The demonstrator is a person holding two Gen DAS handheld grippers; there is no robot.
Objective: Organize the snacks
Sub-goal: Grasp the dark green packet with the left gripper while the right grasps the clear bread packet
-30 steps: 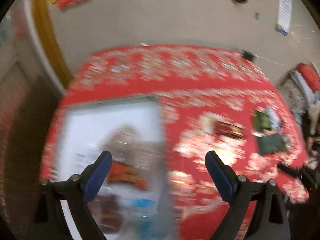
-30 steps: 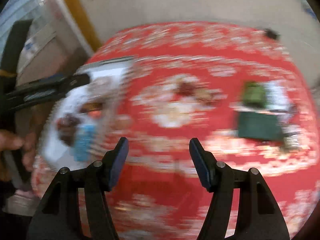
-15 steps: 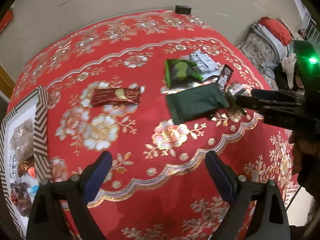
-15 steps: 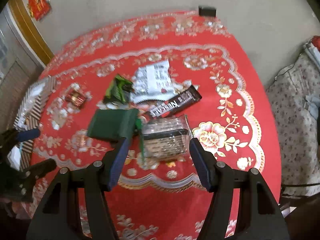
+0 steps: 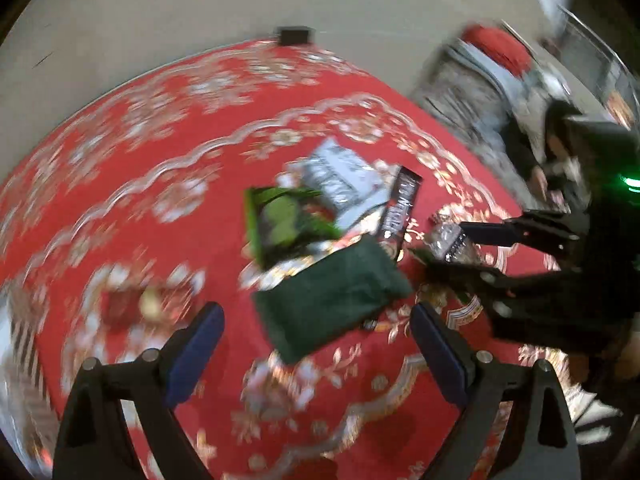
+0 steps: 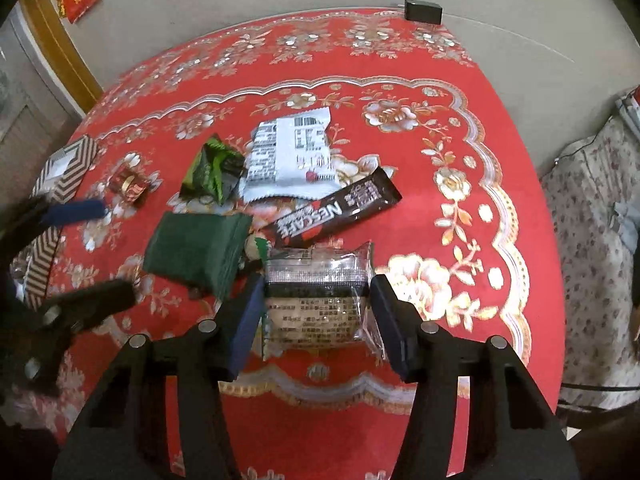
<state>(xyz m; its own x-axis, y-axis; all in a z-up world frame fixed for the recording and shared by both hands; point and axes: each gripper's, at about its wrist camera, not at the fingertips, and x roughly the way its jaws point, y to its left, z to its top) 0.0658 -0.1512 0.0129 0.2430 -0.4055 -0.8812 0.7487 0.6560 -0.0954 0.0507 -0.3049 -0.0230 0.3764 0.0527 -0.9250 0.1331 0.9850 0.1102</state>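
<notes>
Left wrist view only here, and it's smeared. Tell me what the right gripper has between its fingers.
Observer: The right gripper straddles a clear packet with printed text. Its jaws have just been closing, with the pads at the packet's edges.
Operator: Read me the dark stick beside it.
Observer: The dark stick reads NESCAFE. It lies just beyond the clear packet.
Operator: Name the blurred red thing on my left.
Observer: It is a small red packet with a round gold mark, near the striped box.
</notes>
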